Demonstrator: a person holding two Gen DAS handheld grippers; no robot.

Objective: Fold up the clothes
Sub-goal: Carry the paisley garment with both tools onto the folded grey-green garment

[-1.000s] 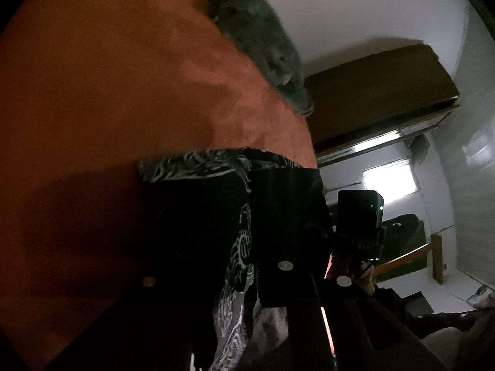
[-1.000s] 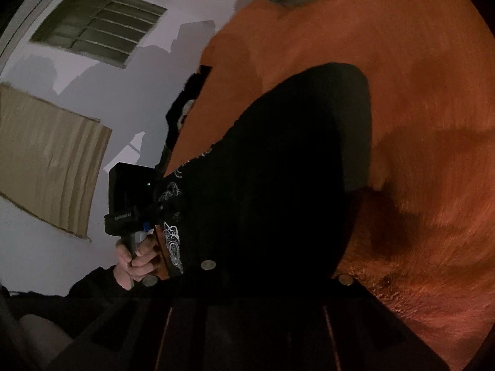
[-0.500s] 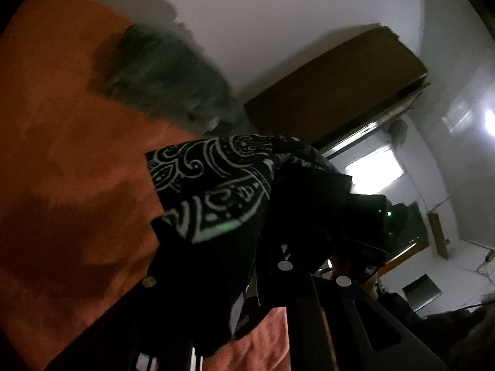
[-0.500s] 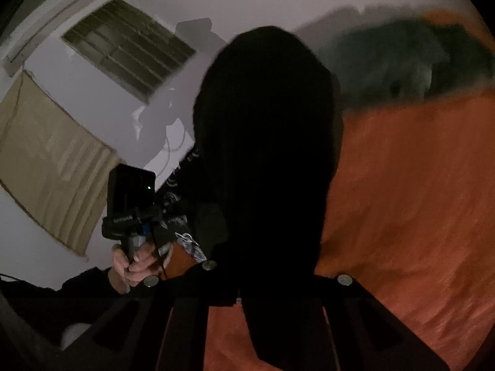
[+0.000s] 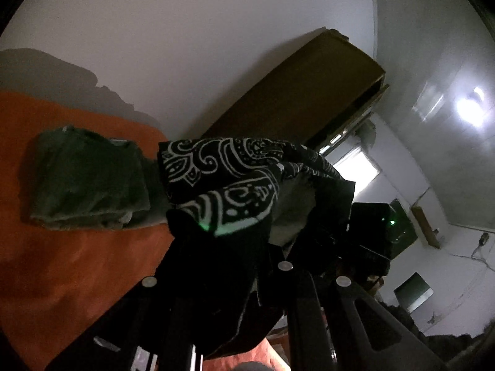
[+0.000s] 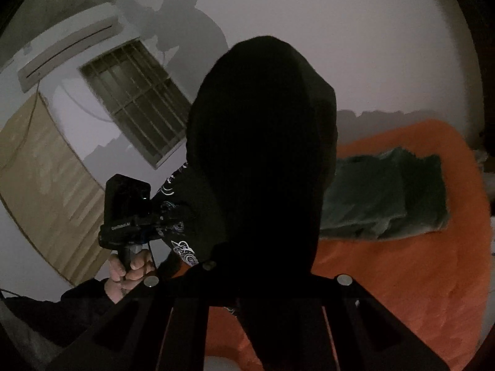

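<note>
Both grippers lifted the black patterned cloth (image 5: 229,185) off the orange bed (image 5: 62,262); left gripper (image 5: 222,266) & right gripper (image 6: 247,278) each pinched it. Green folded shirt (image 6: 386,194) lay far back.

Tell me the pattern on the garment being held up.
Black garment with white paisley print; clearest in the left wrist view.

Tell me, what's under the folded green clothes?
The folded green clothes lie on an orange blanket, which shows all around them. What is beneath the blanket, and the patch right under the pile, is covered.
</note>
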